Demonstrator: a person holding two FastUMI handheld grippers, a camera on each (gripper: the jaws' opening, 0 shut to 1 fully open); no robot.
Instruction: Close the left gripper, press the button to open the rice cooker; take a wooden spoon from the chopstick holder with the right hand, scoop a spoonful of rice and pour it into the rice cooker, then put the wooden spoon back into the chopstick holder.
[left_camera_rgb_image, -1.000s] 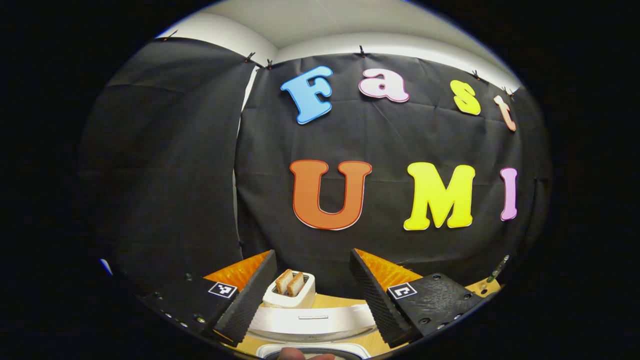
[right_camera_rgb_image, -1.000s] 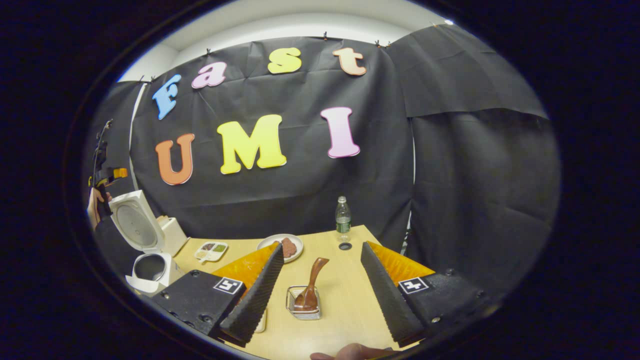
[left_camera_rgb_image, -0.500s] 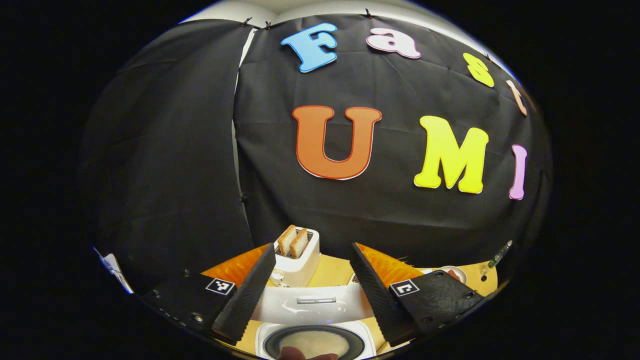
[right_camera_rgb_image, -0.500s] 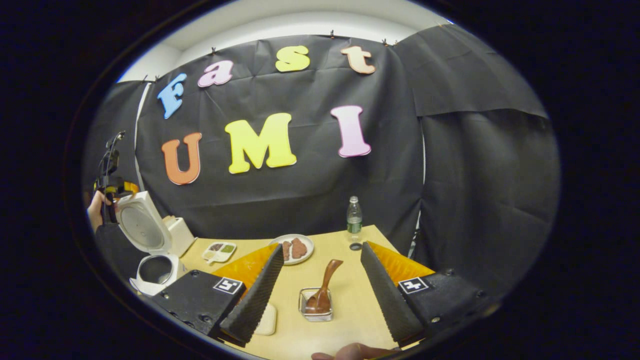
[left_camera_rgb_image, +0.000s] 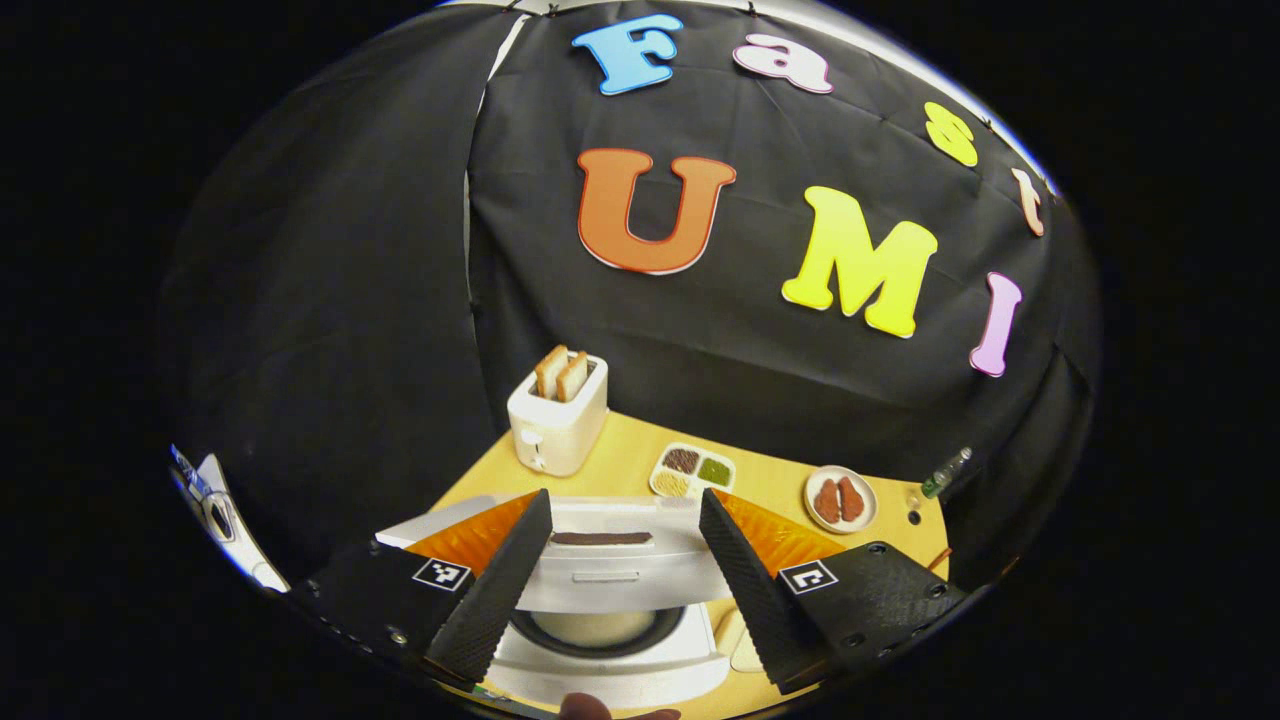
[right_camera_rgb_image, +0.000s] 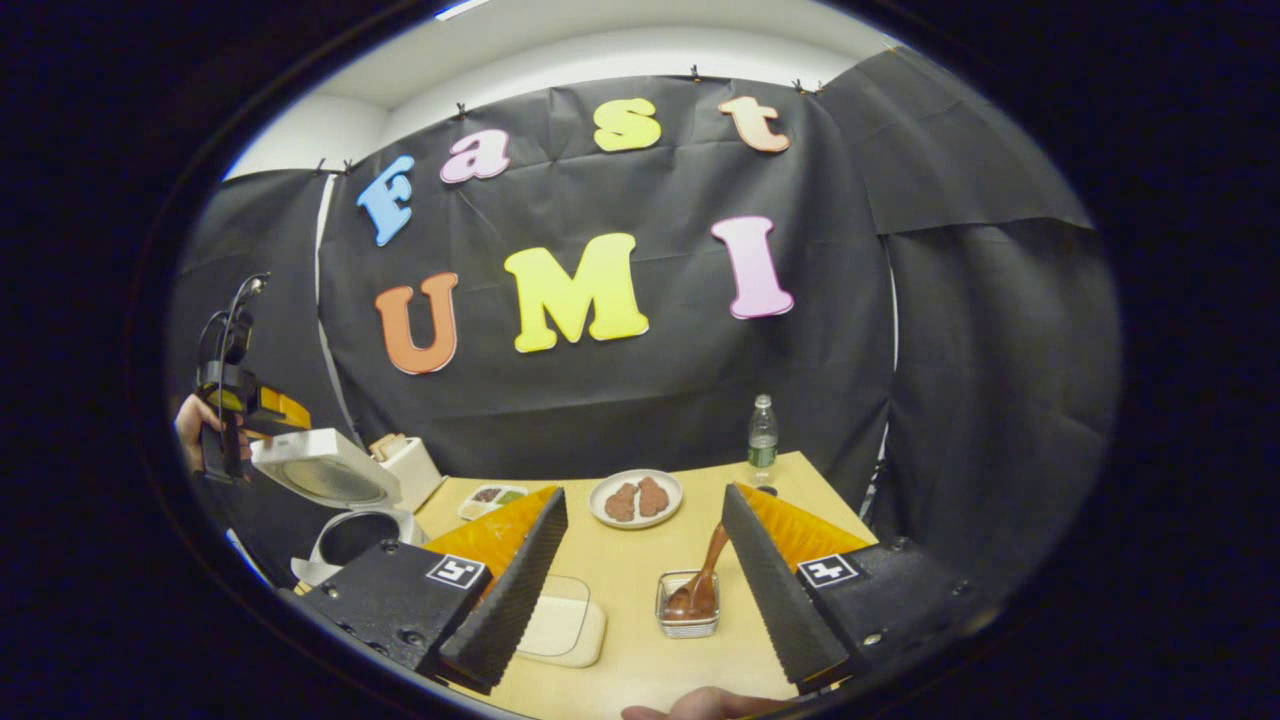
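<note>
The white rice cooker (left_camera_rgb_image: 612, 672) stands just below my left gripper (left_camera_rgb_image: 625, 500), which is open. Its lid (left_camera_rgb_image: 610, 572) lies tilted between and beyond the fingers, over the dark pot with pale contents. In the right gripper view the cooker (right_camera_rgb_image: 350, 535) is at the far left, its lid (right_camera_rgb_image: 325, 470) leaning half down under the left gripper (right_camera_rgb_image: 240, 400), held by a hand. A brown wooden spoon (right_camera_rgb_image: 707, 565) stands in a small metal holder (right_camera_rgb_image: 688, 622) ahead of my open right gripper (right_camera_rgb_image: 645, 492). A shallow pale rice container (right_camera_rgb_image: 562, 628) lies left of the holder.
On the wooden table (right_camera_rgb_image: 640, 560) stand a toaster (left_camera_rgb_image: 557, 420) with two slices, a divided condiment tray (left_camera_rgb_image: 692, 472), a plate of meat (right_camera_rgb_image: 635, 498) and a water bottle (right_camera_rgb_image: 763, 438) at the far edge.
The left gripper has tipped downward and the cooker's lid has swung from upright to half lowered. The right gripper has drifted right, toward the spoon holder. Both stay open.
</note>
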